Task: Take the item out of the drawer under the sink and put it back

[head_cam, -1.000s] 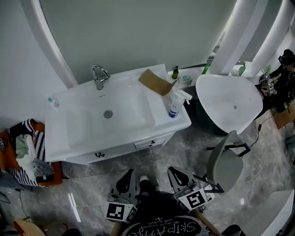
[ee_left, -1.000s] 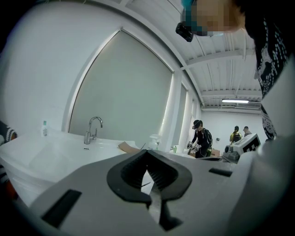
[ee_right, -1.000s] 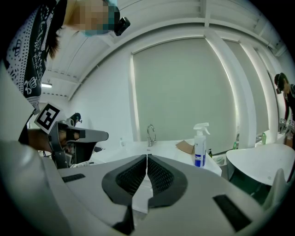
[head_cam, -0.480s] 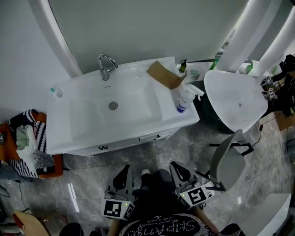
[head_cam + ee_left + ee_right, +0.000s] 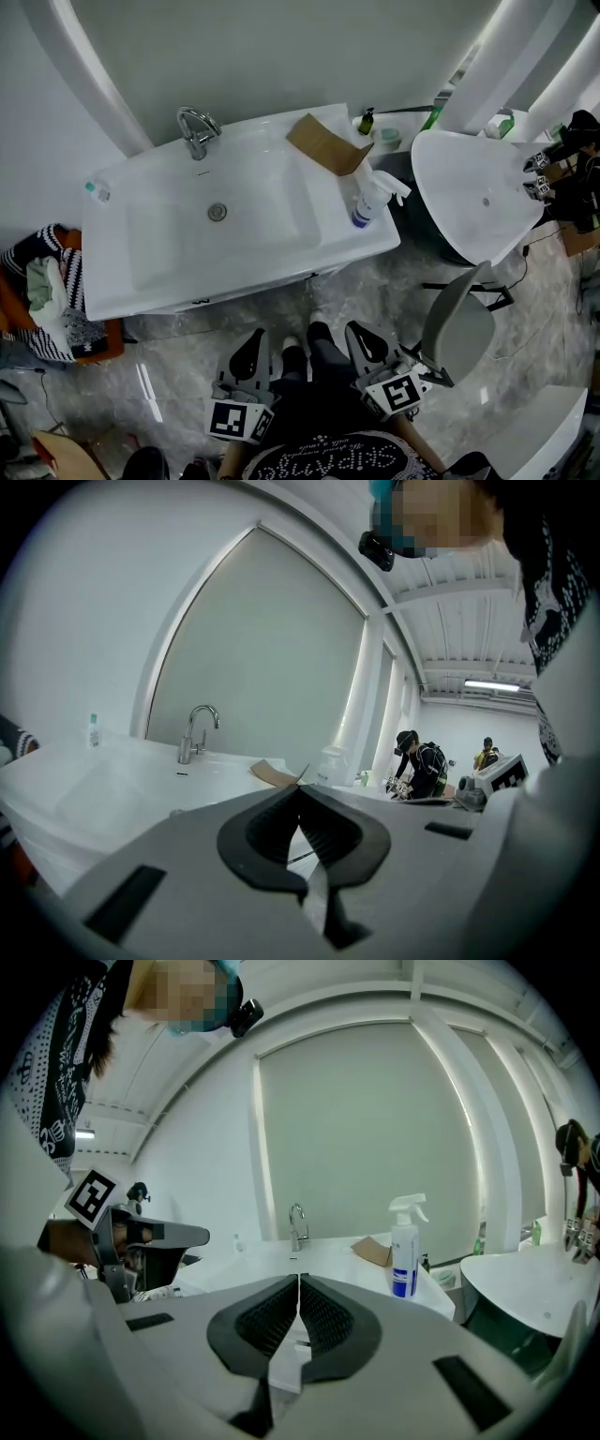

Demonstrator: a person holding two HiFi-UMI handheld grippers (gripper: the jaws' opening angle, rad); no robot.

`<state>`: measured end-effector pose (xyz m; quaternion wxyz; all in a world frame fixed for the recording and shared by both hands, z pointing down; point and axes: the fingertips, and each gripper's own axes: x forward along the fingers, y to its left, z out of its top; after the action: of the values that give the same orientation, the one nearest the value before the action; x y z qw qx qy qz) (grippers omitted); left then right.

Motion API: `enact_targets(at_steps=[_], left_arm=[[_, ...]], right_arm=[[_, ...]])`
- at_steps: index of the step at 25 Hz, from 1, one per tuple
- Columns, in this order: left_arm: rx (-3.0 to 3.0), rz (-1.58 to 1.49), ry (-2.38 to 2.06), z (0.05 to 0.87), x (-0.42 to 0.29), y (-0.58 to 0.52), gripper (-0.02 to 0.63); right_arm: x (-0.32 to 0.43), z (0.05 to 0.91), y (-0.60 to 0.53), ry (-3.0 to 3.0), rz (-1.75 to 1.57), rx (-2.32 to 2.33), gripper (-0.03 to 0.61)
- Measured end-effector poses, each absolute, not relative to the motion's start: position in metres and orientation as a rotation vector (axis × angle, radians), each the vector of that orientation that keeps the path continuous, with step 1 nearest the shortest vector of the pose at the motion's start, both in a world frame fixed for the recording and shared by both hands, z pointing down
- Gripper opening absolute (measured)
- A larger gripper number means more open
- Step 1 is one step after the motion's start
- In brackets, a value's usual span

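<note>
Bare marble floor (image 5: 178, 349) separates sink (image 5: 234, 289) edge from left gripper (image 5: 255, 337) and right gripper (image 5: 357, 333).

Sink (image 5: 225, 239): finished in white.
Tap (image 5: 195, 133): chromed silver.
Cardboard (image 5: 323, 145): brown.
Bottle (image 5: 364, 202): white, labelled in blue.
Floor (image 5: 187, 349): grey, veined like marble.
Chair (image 5: 457, 330): grey.
Clothes (image 5: 73, 286): striped black and white.
</note>
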<state>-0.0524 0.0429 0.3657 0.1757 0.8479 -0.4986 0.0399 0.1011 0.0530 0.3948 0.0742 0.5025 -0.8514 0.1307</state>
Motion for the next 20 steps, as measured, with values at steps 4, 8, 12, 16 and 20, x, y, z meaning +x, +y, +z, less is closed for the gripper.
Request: enact_targets(at_steps=[4, 8, 12, 16, 20], left_arm=[[2.384, 0.095, -1.437, 0.362, -0.040, 0.021, 0.000], [2.371, 0.076, -1.481, 0.359, -0.028, -0.001, 0.000], [2.355, 0.077, -1.517, 0.362, -0.012, -0.015, 0.000], [2.333, 0.075, -1.539, 0.368, 0.002, -0.026, 0.000], [2.310, 0.065, -1.550, 0.372, 0.011, -0.032, 0.000]], right_arm=[[0.113, 0.390, 0.025, -2.568, 0.380, 1.476, 0.020], [0.124, 0.387, -0.003, -2.594, 0.355, 1.431, 0.020], [0.134, 0.389, -0.024, -2.621, 0.367, 1.372, 0.020], [0.140, 0.397, -0.037, -2.663, 0.362, 1.274, 0.020], [0.144, 0.401, -0.046, -2.674, 0.358, 1.227, 0.020]])
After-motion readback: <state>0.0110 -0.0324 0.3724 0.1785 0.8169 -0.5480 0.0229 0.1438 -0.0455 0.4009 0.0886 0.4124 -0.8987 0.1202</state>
